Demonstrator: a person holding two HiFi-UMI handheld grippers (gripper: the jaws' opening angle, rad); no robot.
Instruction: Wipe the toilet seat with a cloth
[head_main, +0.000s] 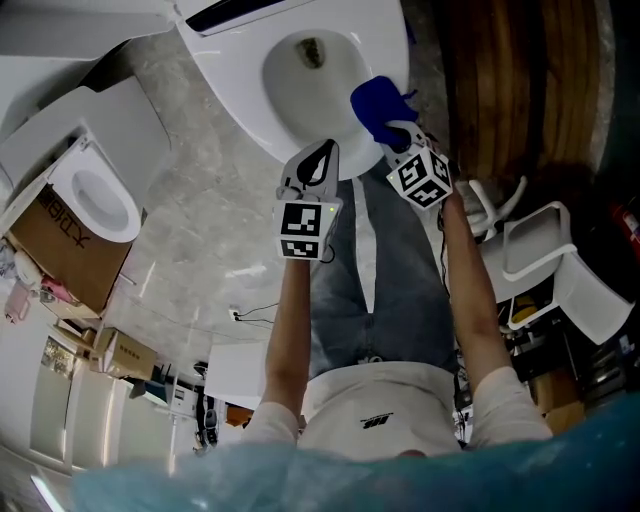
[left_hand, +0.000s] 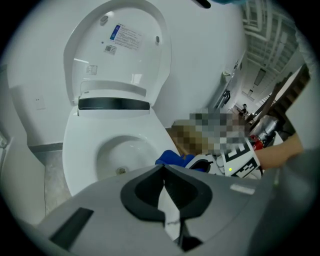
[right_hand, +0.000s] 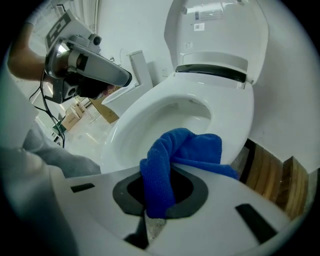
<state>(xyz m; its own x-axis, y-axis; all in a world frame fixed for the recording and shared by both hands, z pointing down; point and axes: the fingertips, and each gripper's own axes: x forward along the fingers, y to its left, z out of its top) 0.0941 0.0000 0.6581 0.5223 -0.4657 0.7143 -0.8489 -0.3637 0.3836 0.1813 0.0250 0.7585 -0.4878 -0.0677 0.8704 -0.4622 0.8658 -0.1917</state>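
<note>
- Blue cloth (right_hand: 185, 150) is pinched tight in the fingers of the right gripper (right_hand: 156, 212), with its loose end lying on the toilet seat (right_hand: 235, 120) at the front rim, on the person's right.
- Bowl (head_main: 285, 80) is open and bare, only the drain showing; lid (left_hand: 120, 50) is tipped up at the back.
- Left gripper (left_hand: 165, 187) hovers just beside it over the seat's front edge, fingers closed together on nothing.
- Around it: second toilet (head_main: 95, 195) and cardboard box (head_main: 65, 245) off to the left, wooden panel (head_main: 520, 80) on the right.
</note>
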